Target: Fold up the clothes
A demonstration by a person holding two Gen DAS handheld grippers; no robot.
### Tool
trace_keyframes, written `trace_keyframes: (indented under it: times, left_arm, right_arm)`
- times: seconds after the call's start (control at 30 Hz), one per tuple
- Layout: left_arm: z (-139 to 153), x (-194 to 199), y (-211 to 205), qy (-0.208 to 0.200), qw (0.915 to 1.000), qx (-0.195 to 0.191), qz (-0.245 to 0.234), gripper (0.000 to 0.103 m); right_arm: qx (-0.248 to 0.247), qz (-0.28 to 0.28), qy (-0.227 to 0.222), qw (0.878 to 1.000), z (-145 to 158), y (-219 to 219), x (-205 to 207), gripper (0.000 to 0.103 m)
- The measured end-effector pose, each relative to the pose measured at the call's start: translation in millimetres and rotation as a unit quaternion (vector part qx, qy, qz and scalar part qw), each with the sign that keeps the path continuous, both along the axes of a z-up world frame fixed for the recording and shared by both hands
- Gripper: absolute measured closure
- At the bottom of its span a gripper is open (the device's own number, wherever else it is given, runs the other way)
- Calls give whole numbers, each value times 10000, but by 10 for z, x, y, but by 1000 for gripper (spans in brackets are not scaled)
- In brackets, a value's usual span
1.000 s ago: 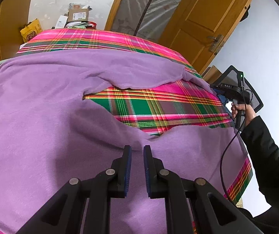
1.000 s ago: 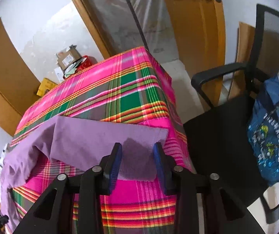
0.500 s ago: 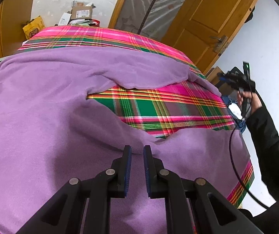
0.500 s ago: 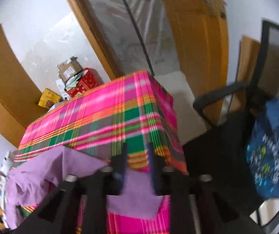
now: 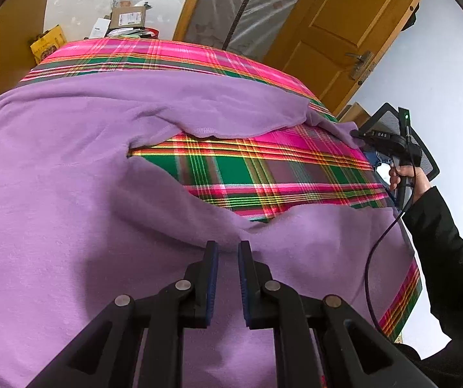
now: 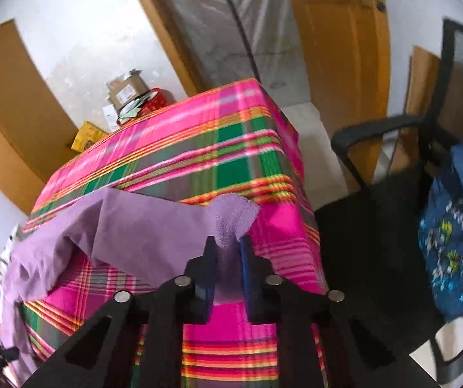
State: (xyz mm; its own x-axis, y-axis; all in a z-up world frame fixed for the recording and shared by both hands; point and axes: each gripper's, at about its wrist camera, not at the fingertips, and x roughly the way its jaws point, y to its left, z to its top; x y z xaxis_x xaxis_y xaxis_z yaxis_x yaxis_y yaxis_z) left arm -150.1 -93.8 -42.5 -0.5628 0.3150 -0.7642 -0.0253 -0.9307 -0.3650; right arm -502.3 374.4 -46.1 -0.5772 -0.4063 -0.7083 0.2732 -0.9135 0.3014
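The purple garment [image 5: 69, 194] lies spread over the table [image 5: 263, 168], which wears a plaid cloth, with one long part reaching across the far side and another along the near edge, leaving a patch of plaid bare between them. It looks like a soft, light fleece or knit: it drapes, wrinkles and sags over the table's edge, so it will not hold a shape by itself and should trail behind whichever corner is lifted. The right hand-held gripper [image 6: 226, 245] is clenched on the end of the far part, with the cloth bunched between its blue pads and raised a little off the table's corner. The left hand-held gripper [image 5: 227, 249] hovers low over the near part with its fingers drawn close together; a narrow gap shows between them and I cannot tell if any cloth is pinched there. Good holds, in my judgement, are hems and corners, where the cloth is doubled and less likely to slip. A pinch in the middle would only gather a lump. A chair [image 6: 393, 226] with a blue bag [image 6: 451, 226] stands just beside the table.
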Motion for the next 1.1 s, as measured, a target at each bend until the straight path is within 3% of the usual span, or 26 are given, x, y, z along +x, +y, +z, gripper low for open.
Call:
trace_keyframes:
  times: [0.27,0.47,0.63,0.73,0.93,1.1]
  left_arm:
    - [-15,-2,-24,-12,10000,26,43,91]
    - [-51,-15,-32,-52,10000,64,55,91]
    - [-47,-11,-65,-57,9999,59,119,91]
    - [-46,-8,-89,-41,9998,72,162,91]
    - [-79,-7,-80,-59,9999,100,124,91]
    - [-89,-13,-73,-51,9998,140,94,91]
  right_arm:
    - [84,-194,736,9971,595,-11,-206,94]
    - [568,-472,475,9961,769,-156,-803,90]
    - [589,-367,223,9973,673,-413,-1168,77]
    - [263,-486,315,9980,617,-389,-1119,72]
    - [-108,-1139,223,9932,405,89,-897,71]
    - [-757,-1515,-300,9851,68,544,-772,69]
